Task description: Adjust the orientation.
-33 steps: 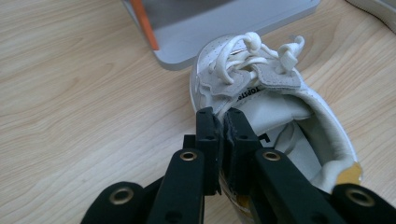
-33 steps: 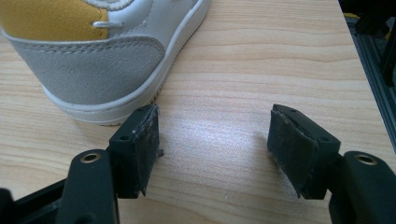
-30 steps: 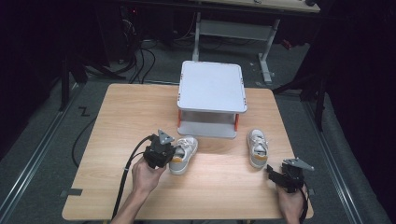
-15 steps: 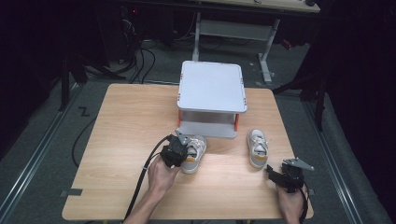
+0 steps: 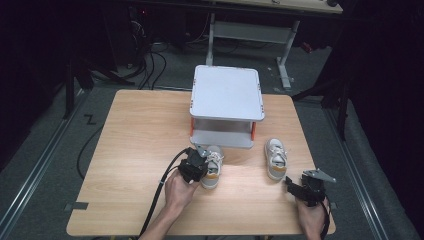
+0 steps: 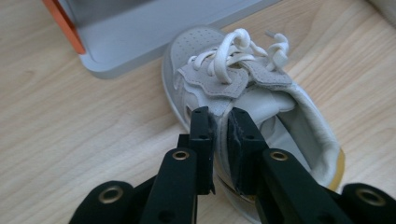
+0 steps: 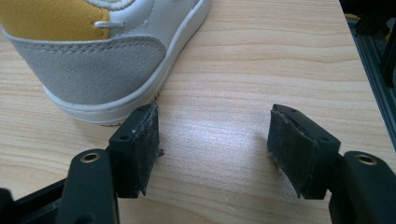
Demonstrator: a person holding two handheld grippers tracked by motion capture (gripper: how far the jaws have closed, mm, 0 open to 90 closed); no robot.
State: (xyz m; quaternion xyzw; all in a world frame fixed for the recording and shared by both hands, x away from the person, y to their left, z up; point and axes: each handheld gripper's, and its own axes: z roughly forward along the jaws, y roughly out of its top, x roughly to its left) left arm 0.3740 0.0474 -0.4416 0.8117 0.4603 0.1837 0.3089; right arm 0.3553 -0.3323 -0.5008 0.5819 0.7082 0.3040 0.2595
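Two shoes (image 5: 212, 165) (image 5: 276, 158), one grey shelf (image 5: 226, 95), one table (image 5: 135, 135).

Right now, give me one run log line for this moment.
left claw: gripping left shoe collar, jaws just easing | right claw: open, behind right shoe heel | rack: shelf unfilled

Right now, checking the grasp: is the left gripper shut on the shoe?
Shut: left gripper pinches the white lace-up shoe's side wall, jaws just easing apart.
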